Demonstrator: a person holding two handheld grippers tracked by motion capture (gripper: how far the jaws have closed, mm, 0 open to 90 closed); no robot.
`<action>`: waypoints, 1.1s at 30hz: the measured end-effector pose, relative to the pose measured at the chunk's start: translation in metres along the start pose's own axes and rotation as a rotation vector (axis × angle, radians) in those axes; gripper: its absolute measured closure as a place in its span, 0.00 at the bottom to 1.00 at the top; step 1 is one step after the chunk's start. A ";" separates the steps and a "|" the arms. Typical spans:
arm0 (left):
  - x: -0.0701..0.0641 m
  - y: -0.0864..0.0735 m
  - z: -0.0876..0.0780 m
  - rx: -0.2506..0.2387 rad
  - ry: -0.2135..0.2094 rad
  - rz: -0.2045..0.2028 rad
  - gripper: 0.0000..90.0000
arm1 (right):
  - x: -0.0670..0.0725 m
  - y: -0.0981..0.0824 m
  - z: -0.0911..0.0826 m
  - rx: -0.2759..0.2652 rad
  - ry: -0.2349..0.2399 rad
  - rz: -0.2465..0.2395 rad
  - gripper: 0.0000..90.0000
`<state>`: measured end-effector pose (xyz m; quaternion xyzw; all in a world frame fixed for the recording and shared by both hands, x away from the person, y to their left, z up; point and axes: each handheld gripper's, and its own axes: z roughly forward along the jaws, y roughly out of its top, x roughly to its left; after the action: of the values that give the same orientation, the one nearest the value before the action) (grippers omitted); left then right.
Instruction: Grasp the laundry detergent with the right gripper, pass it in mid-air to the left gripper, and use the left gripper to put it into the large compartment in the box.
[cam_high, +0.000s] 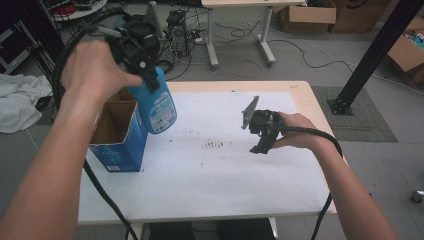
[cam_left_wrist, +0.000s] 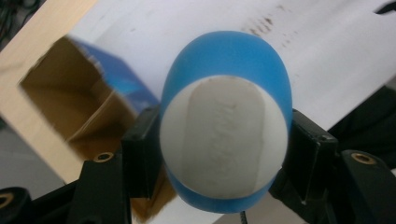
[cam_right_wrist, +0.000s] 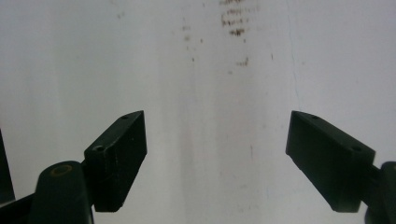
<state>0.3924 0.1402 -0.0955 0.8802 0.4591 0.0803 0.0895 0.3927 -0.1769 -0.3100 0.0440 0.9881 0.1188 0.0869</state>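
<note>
Left gripper (cam_high: 145, 67) jaws clamp a blue bottle (cam_high: 157, 107) (tilted) above the open box (cam_high: 120, 150); right gripper (cam_high: 262, 142), at three o'clock, gapes wide.

Black claws (cam_high: 263, 142) — brass-ringed screws, trailing black cables

Blue bottle (cam_left_wrist: 226, 70), white end cap toward camera, clamped between both black jaws of left gripper (cam_left_wrist: 224, 154); open cardboard box (cam_left_wrist: 65, 100) below-left; white table cover (cam_left_wrist: 327, 46) behind.

I see a wooden surface (cam_high: 306, 102) covered by a stained white sheet (cam_high: 210, 175). An open blue box (cam_high: 120, 145) stands at the sheet's left edge.
</note>
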 end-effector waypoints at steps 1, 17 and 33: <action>0.004 -0.001 -0.004 0.003 0.009 -0.029 0.43 | -0.001 -0.005 0.000 0.033 -0.009 -0.005 0.22; 0.063 -0.028 -0.023 0.053 0.163 -0.426 0.43 | -0.008 -0.039 -0.021 0.071 -0.048 0.040 0.24; 0.087 -0.047 -0.010 0.067 0.169 -0.557 0.43 | -0.009 -0.054 -0.026 0.072 -0.050 0.064 0.24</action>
<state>0.4020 0.2396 -0.0912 0.7130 0.6912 0.1104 0.0407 0.3932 -0.2359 -0.2964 0.0815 0.9874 0.0849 0.1061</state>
